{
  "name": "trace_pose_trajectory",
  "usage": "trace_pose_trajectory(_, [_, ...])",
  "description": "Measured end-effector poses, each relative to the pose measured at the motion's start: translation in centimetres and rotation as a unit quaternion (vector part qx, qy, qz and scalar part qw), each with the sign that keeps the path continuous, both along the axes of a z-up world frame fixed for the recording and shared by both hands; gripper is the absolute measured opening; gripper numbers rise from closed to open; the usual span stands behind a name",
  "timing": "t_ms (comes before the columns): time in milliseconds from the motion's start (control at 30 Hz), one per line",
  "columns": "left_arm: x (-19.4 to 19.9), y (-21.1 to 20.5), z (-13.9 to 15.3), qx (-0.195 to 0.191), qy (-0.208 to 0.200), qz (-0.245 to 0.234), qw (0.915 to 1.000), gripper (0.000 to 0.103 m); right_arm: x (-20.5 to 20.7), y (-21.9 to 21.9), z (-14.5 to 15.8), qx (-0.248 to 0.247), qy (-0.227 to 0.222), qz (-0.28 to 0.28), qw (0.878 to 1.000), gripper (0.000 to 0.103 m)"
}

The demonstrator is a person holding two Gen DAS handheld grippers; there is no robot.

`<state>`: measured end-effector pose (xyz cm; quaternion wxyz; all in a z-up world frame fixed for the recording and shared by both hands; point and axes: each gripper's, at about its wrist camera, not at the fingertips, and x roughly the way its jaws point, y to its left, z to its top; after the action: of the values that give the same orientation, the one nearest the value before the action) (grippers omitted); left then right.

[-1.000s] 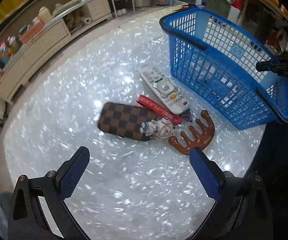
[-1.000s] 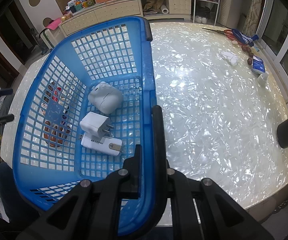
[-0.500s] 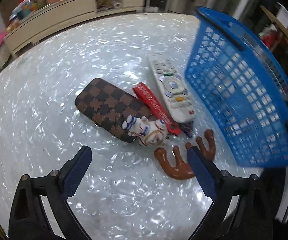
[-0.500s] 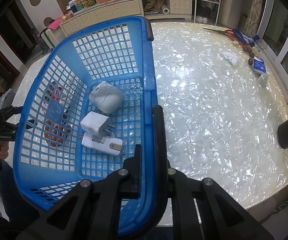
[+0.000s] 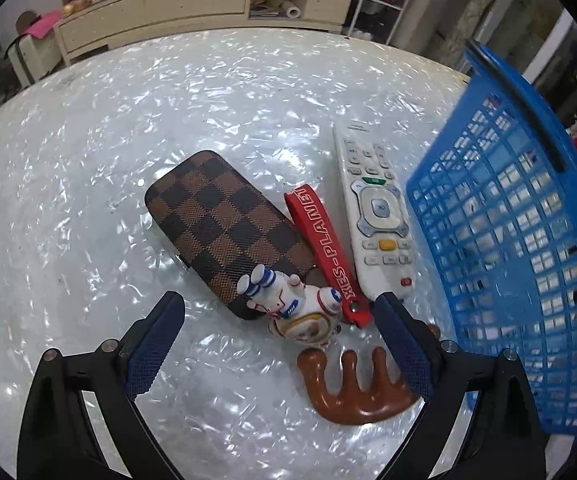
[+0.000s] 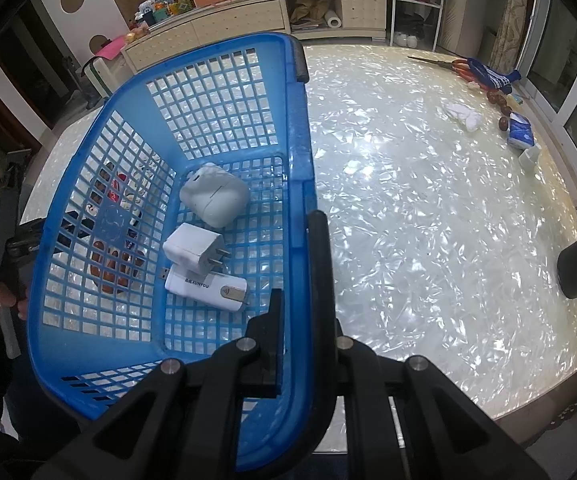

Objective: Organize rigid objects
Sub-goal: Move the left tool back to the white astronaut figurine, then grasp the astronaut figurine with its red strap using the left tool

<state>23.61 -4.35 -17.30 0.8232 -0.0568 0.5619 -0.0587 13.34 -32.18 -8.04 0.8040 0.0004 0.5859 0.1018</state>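
In the left wrist view, the left gripper (image 5: 280,328) fills the bottom of the frame, its jaws spread wide and closing, pads pressing on nothing. Between the blue pads (image 5: 154,344), toward the right one, lie the brown antler-shaped piece (image 5: 352,392) and, just above it, the small astronaut figure (image 5: 296,308). The right pad partly covers the antler piece's right side. Higher, at centre frame, the checkered case (image 5: 224,224) lies diagonally, with the astronaut figure overlapping its lower corner. A red strap (image 5: 328,252) runs alongside its right edge, and the white remote (image 5: 376,216) lies just right of the strap, close to the blue basket (image 5: 520,240) at the right edge.

In the right wrist view, the right gripper (image 6: 300,280) is clenched on the basket's rim at bottom centre. Inside the basket, near to far, lie a white dongle (image 6: 208,288), a white plug adapter (image 6: 192,248) and a white earbud case (image 6: 214,196). The pearly table (image 6: 428,208) stretches right, with scissors (image 6: 456,65) at the upper right.
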Motion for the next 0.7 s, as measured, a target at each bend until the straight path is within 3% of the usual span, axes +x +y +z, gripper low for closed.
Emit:
trace_pose_trajectory(100, [0.2,0.3,-0.8,-0.008,0.006,0.009,0.9999,0.085,0.0,0.0,0.0,0.0,0.0,0.0,1.0,0.009])
trace_pose_trajectory(433, [0.5,-0.6,-1.6,0.006,0.001,0.01,0.9999,0.078,-0.1,-0.1,0.0,0.006,-0.002,-0.003,1.0,0.01])
trace_pose_trajectory(533, [0.7,-0.7,-1.4,-0.008,-0.003,0.013,0.9999,0.063,-0.1,-0.1,0.0,0.008,-0.002,-0.004,1.0,0.01])
trace_pose_trajectory(567, [0.7,-0.8,-1.2,-0.014,-0.001,0.011,0.9998,0.054,-0.1,-0.1,0.0,0.008,-0.002,-0.005,1.0,0.01])
trace_pose_trajectory(700, [0.4,-1.0,-1.1,-0.02,0.001,0.009,0.9998,0.051,-0.1,-0.2,0.0,0.009,-0.002,-0.005,1.0,0.01])
